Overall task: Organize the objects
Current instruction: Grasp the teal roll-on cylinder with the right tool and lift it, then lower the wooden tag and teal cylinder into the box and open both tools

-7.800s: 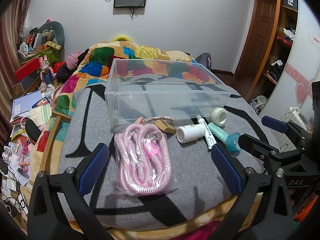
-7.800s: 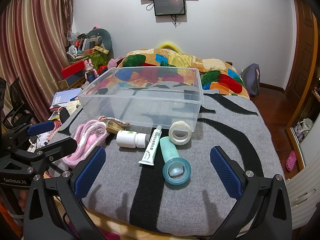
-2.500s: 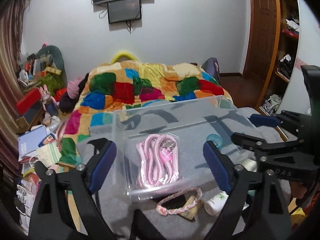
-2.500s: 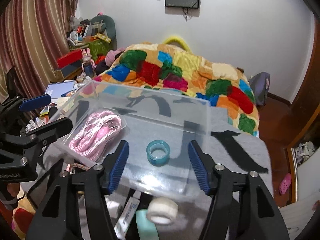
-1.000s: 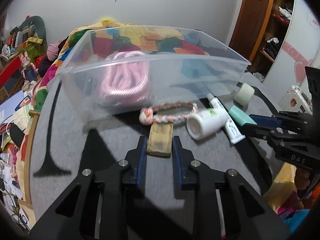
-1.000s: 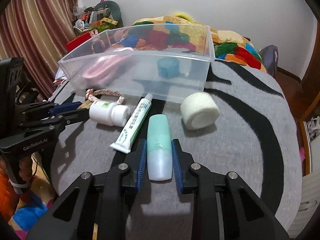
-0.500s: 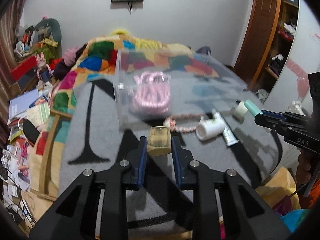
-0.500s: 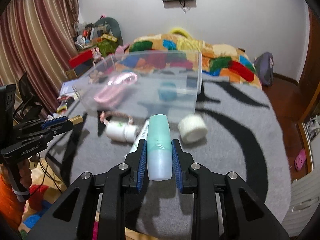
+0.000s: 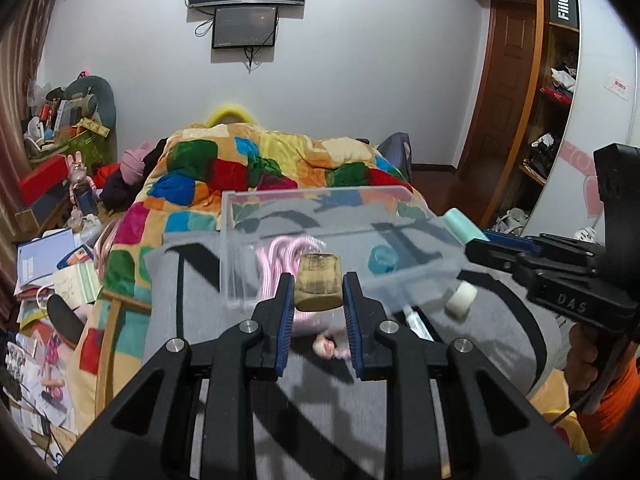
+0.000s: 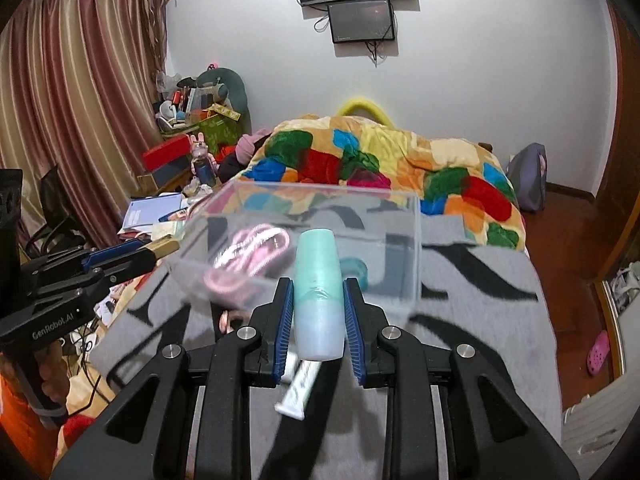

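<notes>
Pinching a tan block [image 9: 319, 281] by its flat sides, the left gripper [image 9: 319, 308] hangs just near of the bin [image 9: 240, 240]; the block looks stiff and light, so a side grip should hold. The right gripper [image 10: 318, 312] is clamped on a teal bottle [image 10: 318, 280] at mid-body; its smooth plastic is probably slippery, so a firm grip near the shoulder seems wise. Both point toward the bin. Inside lie one pink rope [image 9: 282, 254] and one blue tape ring [image 9: 383, 259]. Outside on the blanket [image 9: 500, 312]: one white roll [image 9: 460, 297], one tube [image 10: 300, 384], one braided cord [image 9: 330, 347].
</notes>
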